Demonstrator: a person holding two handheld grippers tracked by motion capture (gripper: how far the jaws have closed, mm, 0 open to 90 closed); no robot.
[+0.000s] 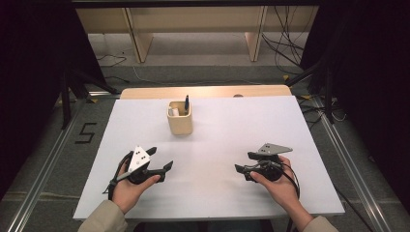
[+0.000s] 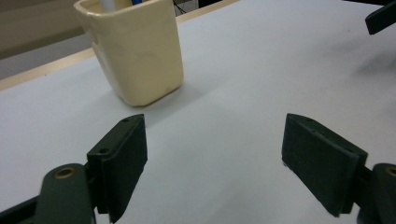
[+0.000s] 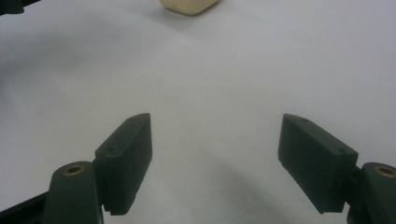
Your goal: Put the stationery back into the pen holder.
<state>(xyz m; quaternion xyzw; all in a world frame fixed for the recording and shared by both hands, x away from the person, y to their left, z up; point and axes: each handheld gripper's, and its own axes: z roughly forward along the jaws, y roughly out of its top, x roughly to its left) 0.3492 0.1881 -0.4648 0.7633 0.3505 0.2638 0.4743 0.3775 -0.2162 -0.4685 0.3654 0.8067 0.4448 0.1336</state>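
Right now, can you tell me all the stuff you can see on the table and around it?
pen cup: one, cream, far middle of the table, standing upright
pen: one, dark, sticking up out of the cup
white item: one, inside the cup, too small to tell what it is
table cover: one, white, spread over the wooden table
shelf unit: one, light wood, on the floor beyond the table
cables: several, black, on the floor at the far right
left gripper: one, black, near left, jaws open, nothing between them
right gripper: one, black, near right, jaws open, nothing between them
hands: two, one holding each gripper
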